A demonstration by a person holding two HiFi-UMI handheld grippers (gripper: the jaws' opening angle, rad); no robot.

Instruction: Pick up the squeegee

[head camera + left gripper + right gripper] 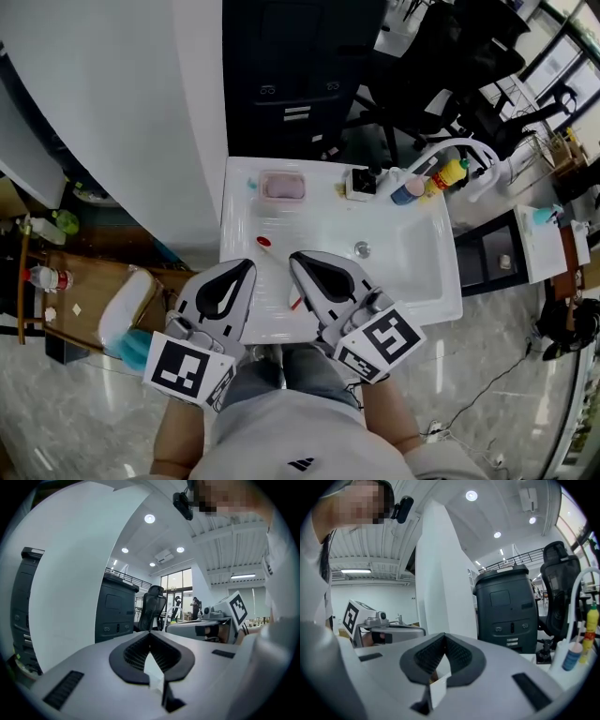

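Left claw (247, 267) and right claw (296, 259) are both clenched and empty, over the near edge of the sink (412, 246). The squeegee (294, 302), seemingly the small red-tipped piece, lies in the sink between them.

White sink (412, 272); pink tray (283, 187); red squeegee (263, 243), perhaps.

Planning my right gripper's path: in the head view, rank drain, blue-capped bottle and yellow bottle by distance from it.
1. Drain, just right of the right gripper.
2. Blue-capped bottle, on the back rim.
3. Yellow bottle, farther right, by the faucet.
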